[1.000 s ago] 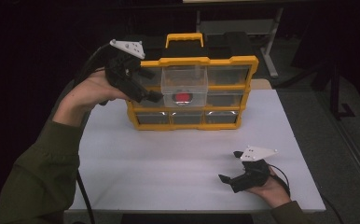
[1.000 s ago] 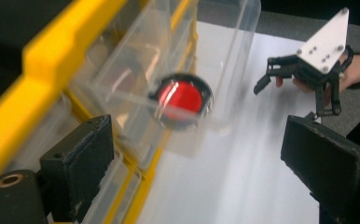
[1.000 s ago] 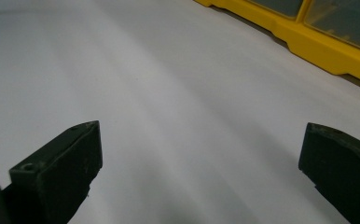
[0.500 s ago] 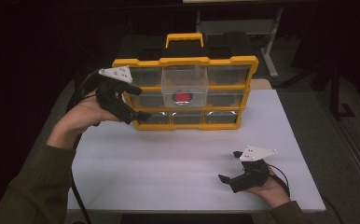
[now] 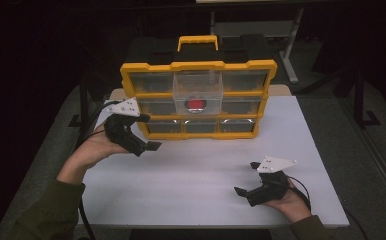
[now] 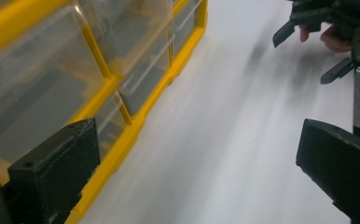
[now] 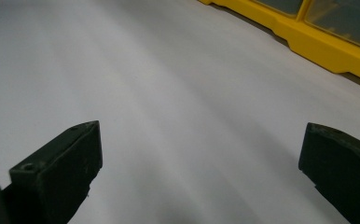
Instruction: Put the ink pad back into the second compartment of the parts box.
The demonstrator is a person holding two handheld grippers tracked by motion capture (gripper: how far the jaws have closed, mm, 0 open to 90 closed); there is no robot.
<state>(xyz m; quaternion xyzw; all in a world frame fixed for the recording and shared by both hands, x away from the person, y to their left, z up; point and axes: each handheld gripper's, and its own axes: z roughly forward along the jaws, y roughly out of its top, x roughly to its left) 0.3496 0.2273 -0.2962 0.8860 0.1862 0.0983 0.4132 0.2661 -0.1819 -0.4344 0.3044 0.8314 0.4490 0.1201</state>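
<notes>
We note the left gripper [image 5: 148,146] low over the white table [image 5: 201,170], just off the lower left corner of the yellow drawer cabinet [image 5: 199,66]. Its jaws have just been opening and now stand spread wide, with nothing between them. In the left gripper view one jaw sits in front of the cabinet's bottom rail and the other out over bare tabletop; from this view we cannot tell whether that jaw touches the frame.

The cabinet stands upright at the far middle of the table, front facing the person. Frame: yellow plastic, with a yellow carry handle [image 5: 198,41] on top. Drawers: clear plastic, in three rows of three. The middle drawer [image 5: 198,92] is pulled out toward the person and juts past the frame; a red item [image 5: 197,104] lies in it, too small for us to identify. The other drawers sit flush. In the left gripper view the near drawers [image 6: 136,70] show as hazy clear fronts; their contents are blurred.

The right gripper [image 5: 245,179] rests near the table's front right edge, well apart from the cabinet, held in the right hand [image 5: 287,202]. Its jaws are spread and empty; its own view shows bare table between them and the cabinet's yellow base [image 7: 308,42] at the upper right.
</notes>
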